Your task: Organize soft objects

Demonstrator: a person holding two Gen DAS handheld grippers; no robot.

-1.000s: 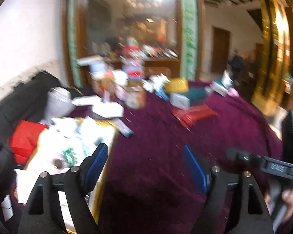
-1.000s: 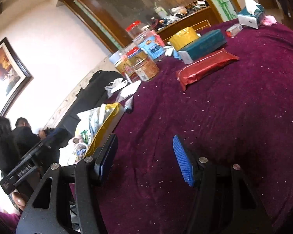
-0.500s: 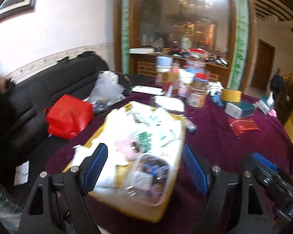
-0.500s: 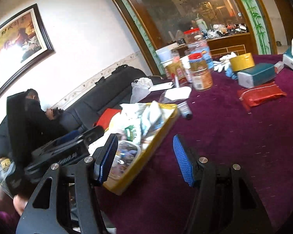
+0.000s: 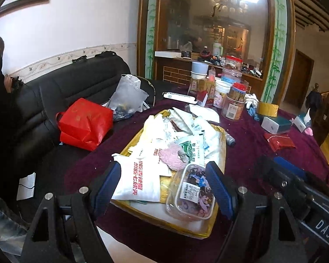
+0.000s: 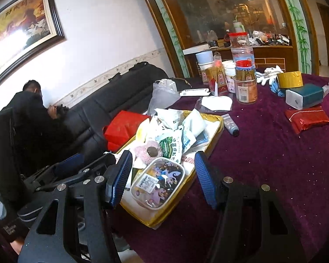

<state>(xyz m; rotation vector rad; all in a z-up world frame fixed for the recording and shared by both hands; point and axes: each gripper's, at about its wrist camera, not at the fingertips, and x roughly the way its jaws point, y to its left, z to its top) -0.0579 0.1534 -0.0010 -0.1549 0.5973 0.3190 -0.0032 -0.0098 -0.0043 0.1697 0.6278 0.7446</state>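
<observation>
Compared with half a second ago, both views have come nearer to the yellow tray (image 5: 219, 153) of soft packets, and the clear pouch (image 5: 192, 194) now lies between the spread fingers of the left gripper (image 5: 164, 184). The right gripper (image 6: 163, 175) is also spread wide and holds nothing, with the same pouch (image 6: 158, 183) between its fingers. The pink fluffy item (image 6: 148, 151) just beyond them is half covered by packets, and the tray's near edge is cut off by the left gripper's frame.

A fluffy pink scrunchie (image 5: 172, 156) lay on white sachets (image 5: 140, 180) heaped in the yellow tray (image 5: 217, 146), beside a clear pouch (image 5: 192, 191).
</observation>
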